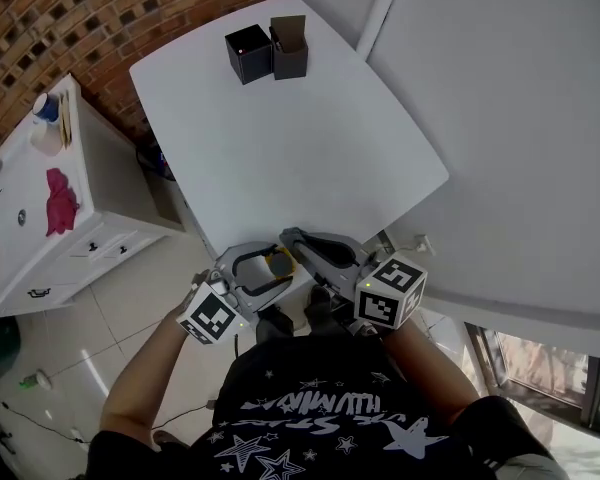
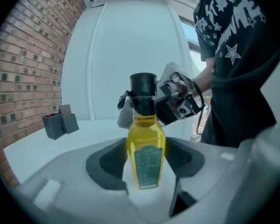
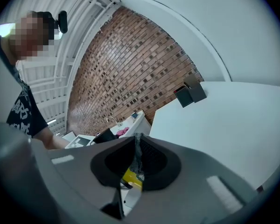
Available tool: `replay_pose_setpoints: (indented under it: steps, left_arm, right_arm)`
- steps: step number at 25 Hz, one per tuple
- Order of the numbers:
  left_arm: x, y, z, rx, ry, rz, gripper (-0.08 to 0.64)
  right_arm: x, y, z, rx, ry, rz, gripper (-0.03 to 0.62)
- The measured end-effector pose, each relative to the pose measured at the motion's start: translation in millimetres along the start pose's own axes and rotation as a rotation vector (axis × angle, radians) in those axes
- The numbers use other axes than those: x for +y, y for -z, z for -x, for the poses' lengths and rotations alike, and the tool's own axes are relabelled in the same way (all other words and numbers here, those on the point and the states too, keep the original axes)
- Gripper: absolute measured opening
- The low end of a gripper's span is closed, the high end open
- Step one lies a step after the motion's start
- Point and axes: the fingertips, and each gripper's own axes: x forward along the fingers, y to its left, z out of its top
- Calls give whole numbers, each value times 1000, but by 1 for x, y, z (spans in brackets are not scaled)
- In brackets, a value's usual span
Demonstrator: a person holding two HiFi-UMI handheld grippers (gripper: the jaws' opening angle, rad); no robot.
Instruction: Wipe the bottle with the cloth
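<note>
Head view: both tools meet close to the person's body, at the near edge of the white rectangular table (image 1: pixel 280 138). The left gripper (image 1: pixel 276 266) holds the clear glass bottle of yellow oil with a black cap (image 1: pixel 281 262), and the right gripper (image 1: pixel 290 238) reaches in against it.

Left gripper view: its jaws clamp the bottle's lower body and keep it upright. This likely leaves the neck free for the small grey cloth (image 2: pixel 125 115), which lies beside the cap.

Right gripper view: these jaws are closed on the cloth's thin fold, with the yellow bottle just beyond them. The cloth's free part can probably rub the glass.

No legible text, apparently (bottle label (image 2: pixel 145 164) too small)
</note>
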Motion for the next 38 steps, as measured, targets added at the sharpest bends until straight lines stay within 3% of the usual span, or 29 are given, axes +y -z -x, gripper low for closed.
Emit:
replay_pose_setpoints:
  steps: [6,14,28,32,35,38]
  left_arm:
    - [9,2,-3,65,-50,28,249]
    - [10,-5,1,28,-120,49,247]
    - [13,-6,7,42,-200,56,246]
    - [12,-5,12,41,-232,90,247]
    - [12,-3,20,38,-279,124,247]
    - [15,-3,32,27,-381,150,246]
  right_arm:
    - [-3,-2,2,-18,34,-17,35]
    - [-3,4,2,-15,20,-42,35]
    - [-38,41,-14,69,30,-120,35]
    - [-49,55,-23,119,49,-78,35]
    - [-58,66,-28,145,63,-91,35]
    - [-65,76,-31,171,78,-109,35]
